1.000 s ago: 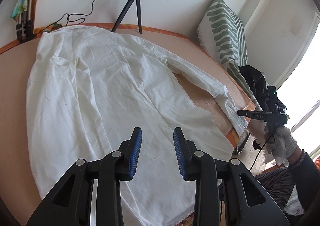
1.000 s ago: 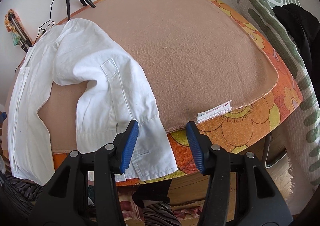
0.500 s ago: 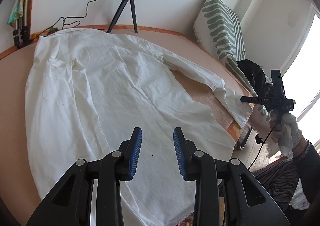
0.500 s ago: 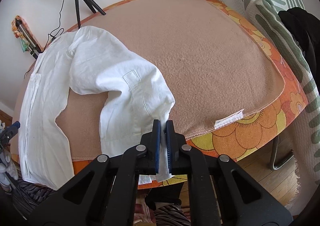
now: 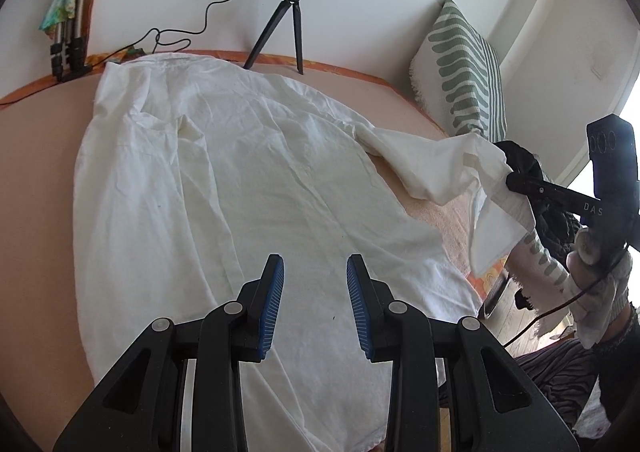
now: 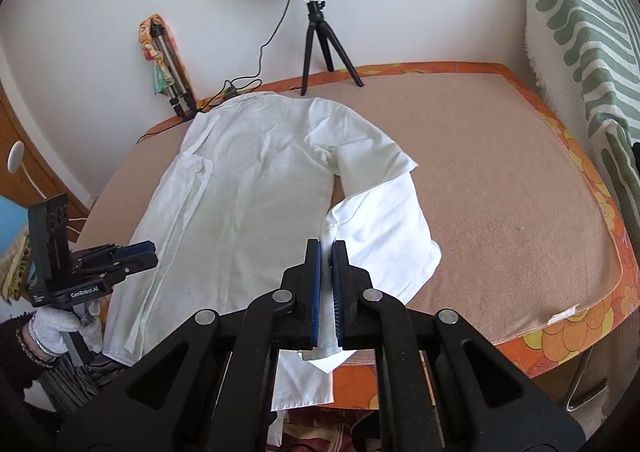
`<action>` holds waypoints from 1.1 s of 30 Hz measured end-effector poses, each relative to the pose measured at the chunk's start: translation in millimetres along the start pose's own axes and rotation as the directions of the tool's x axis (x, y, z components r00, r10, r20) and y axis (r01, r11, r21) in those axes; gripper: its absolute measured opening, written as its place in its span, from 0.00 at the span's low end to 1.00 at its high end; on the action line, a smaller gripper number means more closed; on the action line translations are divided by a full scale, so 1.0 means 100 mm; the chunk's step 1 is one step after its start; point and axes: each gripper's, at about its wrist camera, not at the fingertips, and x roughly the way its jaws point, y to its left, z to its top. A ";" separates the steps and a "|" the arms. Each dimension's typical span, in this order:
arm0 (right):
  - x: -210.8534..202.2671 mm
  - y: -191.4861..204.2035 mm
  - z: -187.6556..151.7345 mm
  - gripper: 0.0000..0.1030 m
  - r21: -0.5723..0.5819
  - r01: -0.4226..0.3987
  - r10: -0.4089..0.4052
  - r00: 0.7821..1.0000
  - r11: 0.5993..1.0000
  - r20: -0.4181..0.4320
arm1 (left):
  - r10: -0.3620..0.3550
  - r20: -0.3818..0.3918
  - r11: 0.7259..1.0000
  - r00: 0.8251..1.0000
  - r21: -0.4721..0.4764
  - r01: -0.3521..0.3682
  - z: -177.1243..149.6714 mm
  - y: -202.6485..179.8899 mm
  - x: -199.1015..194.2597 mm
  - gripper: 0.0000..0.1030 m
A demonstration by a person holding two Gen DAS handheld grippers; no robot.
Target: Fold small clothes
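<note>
The right claw [image 6: 325,264] is pinching the white cotton shirt's [image 5: 240,188] sleeve cuff; the left claw [image 5: 315,304] is hanging wide open, holding nothing.

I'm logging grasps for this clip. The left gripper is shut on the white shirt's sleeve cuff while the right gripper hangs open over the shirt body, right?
Sides are swapped. The right gripper is shut on the sleeve cuff of the white shirt, as the right wrist view shows. The left gripper hangs open over the shirt body.
</note>
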 end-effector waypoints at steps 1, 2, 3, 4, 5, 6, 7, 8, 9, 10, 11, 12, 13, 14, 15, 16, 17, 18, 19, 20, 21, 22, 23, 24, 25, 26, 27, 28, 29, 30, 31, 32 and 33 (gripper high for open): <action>0.04 0.15 -0.03 0.06 -0.038 -0.023 0.023 1.000 0.999 -0.013 | -0.008 0.001 1.000 1.000 -0.023 0.008 0.00 0.04 -0.01 0.30; 0.08 0.29 -0.05 0.06 -0.071 -0.045 0.043 0.999 0.996 -0.030 | -0.018 0.003 0.999 1.000 -0.049 0.018 -0.01 0.08 -0.02 0.30; 0.12 0.43 -0.09 0.06 -0.105 -0.065 0.060 0.997 0.992 -0.051 | -0.032 0.003 0.997 0.999 -0.075 0.032 -0.01 0.12 -0.03 0.30; 0.17 0.55 -0.14 0.06 -0.136 -0.084 0.075 0.994 0.987 -0.073 | -0.043 0.004 0.994 0.999 -0.098 0.043 -0.02 0.16 -0.04 0.30; 0.23 0.66 -0.19 0.06 -0.161 -0.106 0.091 0.991 0.981 -0.101 | -0.053 0.007 0.991 0.999 -0.119 0.053 -0.03 0.19 -0.04 0.30; 0.29 0.74 -0.24 0.06 -0.179 -0.131 0.109 0.985 0.975 -0.132 | -0.065 0.010 0.988 0.998 -0.138 0.066 -0.05 0.21 -0.05 0.30; 0.36 0.81 -0.29 0.06 -0.191 -0.161 0.130 0.978 0.968 -0.165 | -0.082 0.012 0.984 0.997 -0.156 0.083 -0.07 0.23 -0.06 0.30; 0.42 0.85 -0.33 0.06 -0.195 -0.177 0.141 0.972 0.965 -0.186 | -0.099 0.012 0.980 0.995 -0.174 0.100 -0.09 0.24 -0.06 0.30; 0.47 0.88 -0.36 0.07 -0.191 -0.199 0.159 0.966 0.961 -0.206 | -0.113 0.012 0.976 0.994 -0.188 0.113 -0.12 0.25 -0.07 0.30; 0.52 0.89 -0.37 0.07 -0.174 -0.228 0.186 0.955 0.958 -0.232 | -0.123 0.014 0.973 0.992 -0.197 0.124 -0.15 0.25 -0.08 0.31; 0.54 0.87 -0.38 0.08 -0.148 -0.254 0.212 0.944 0.956 -0.254 | -0.132 0.013 0.970 0.991 -0.203 0.132 -0.17 0.24 -0.10 0.32; 0.55 0.85 -0.37 0.13 -0.120 -0.285 0.244 0.931 0.951 -0.272 | -0.142 0.012 0.968 0.990 -0.208 0.142 -0.20 0.23 -0.11 0.38; 0.53 0.81 -0.36 0.16 -0.093 -0.321 0.285 0.918 0.943 -0.277 | -0.155 0.011 0.965 0.988 -0.212 0.154 -0.23 0.22 -0.11 0.41; 0.50 0.77 -0.33 0.27 -0.079 -0.340 0.308 0.912 0.937 -0.271 | -0.169 0.009 0.962 0.986 -0.218 0.167 -0.25 0.21 -0.12 0.42; 0.44 0.74 -0.31 0.39 -0.076 -0.349 0.319 0.912 0.934 -0.258 | -0.183 0.008 0.957 0.983 -0.227 0.180 -0.27 0.20 -0.12 0.44; 0.39 0.70 -0.28 0.43 -0.073 -0.361 0.334 0.909 0.930 -0.250 | -0.200 0.007 0.951 0.980 -0.240 0.196 -0.29 0.18 -0.12 0.48; 0.33 0.65 -0.25 0.48 -0.066 -0.365 0.340 0.910 0.929 -0.239 | -0.217 0.005 0.944 0.976 -0.253 0.212 -0.30 0.16 -0.10 0.49; 0.28 0.60 -0.20 0.48 -0.059 -0.355 0.334 0.916 0.933 -0.224 | -0.233 0.000 0.939 0.973 -0.261 0.225 -0.30 0.14 -0.08 0.52; 0.23 0.54 -0.13 0.48 -0.054 -0.337 0.320 0.924 0.940 -0.208 | -0.244 -0.010 0.936 0.970 -0.264 0.233 -0.31 0.11 -0.04 0.54; 0.20 0.47 -0.08 0.48 -0.050 -0.313 0.298 0.935 0.949 -0.192 | -0.243 -0.025 0.938 0.970 -0.262 0.229 -0.30 0.07 0.00 0.55; 0.19 0.40 0.00 0.48 -0.047 -0.282 0.270 0.947 0.958 -0.175 | -0.225 -0.039 0.944 0.974 -0.255 0.208 -0.30 0.04 0.04 0.55; 0.17 0.33 0.06 0.48 -0.044 -0.253 0.243 0.956 0.966 -0.163 | -0.198 -0.051 0.954 0.979 -0.241 0.180 -0.29 0.01 0.08 0.55; 0.19 0.25 0.14 0.48 -0.039 -0.221 0.212 0.965 0.975 -0.154 | -0.171 -0.062 0.962 0.983 -0.224 0.153 -0.29 -0.03 0.12 0.55; 0.22 0.17 0.21 0.48 -0.032 -0.186 0.179 0.972 0.982 -0.152 | -0.153 -0.067 0.968 0.986 -0.209 0.136 -0.28 -0.06 0.15 0.55; 0.28 0.10 0.30 0.48 -0.024 -0.150 0.145 0.977 0.988 -0.154 | -0.128 -0.071 0.976 0.989 -0.188 0.113 -0.27 -0.08 0.18 0.55; 0.33 0.02 0.38 0.48 -0.014 -0.116 0.113 0.982 0.993 -0.152 | -0.101 -0.072 0.983 0.992 -0.161 0.088 -0.26 -0.11 0.20 0.55; 0.39 -0.05 0.47 0.48 0.000 -0.091 0.090 0.984 0.996 -0.153 | -0.076 -0.070 0.989 0.995 -0.135 0.066 -0.24 -0.14 0.23 0.55; 0.46 -0.12 0.57 0.48 0.014 -0.067 0.068 0.986 0.998 -0.155 | -0.051 -0.070 0.993 0.996 -0.113 0.043 -0.23 -0.17 0.27 0.55; 0.52 -0.18 0.67 0.48 0.025 -0.046 0.050 0.987 0.999 -0.152 | -0.033 -0.073 0.995 0.997 -0.098 0.026 -0.23 -0.18 0.31 0.55; 0.59 -0.24 0.77 0.48 0.037 -0.024 0.029 0.989 0.999 -0.148 | -0.027 -0.078 0.996 0.997 -0.091 0.019 -0.23 -0.18 0.36 0.55; 0.67 -0.31 0.88 0.48 0.050 -0.004 0.011 0.989 0.999 -0.148 | -0.024 -0.089 0.996 0.996 -0.090 0.016 -0.24 -0.18 0.41 0.55; 0.76 -0.35 0.98 0.48 0.059 0.012 -0.003 0.988 0.998 -0.152 | -0.023 -0.100 0.996 0.995 -0.093 0.014 -0.25 -0.17 0.46 0.55; 0.85 -0.38 1.08 0.48 0.059 0.027 -0.018 0.988 0.998 -0.154 | -0.022 -0.089 0.996 0.996 -0.092 0.014 -0.25 -0.17 0.48 0.55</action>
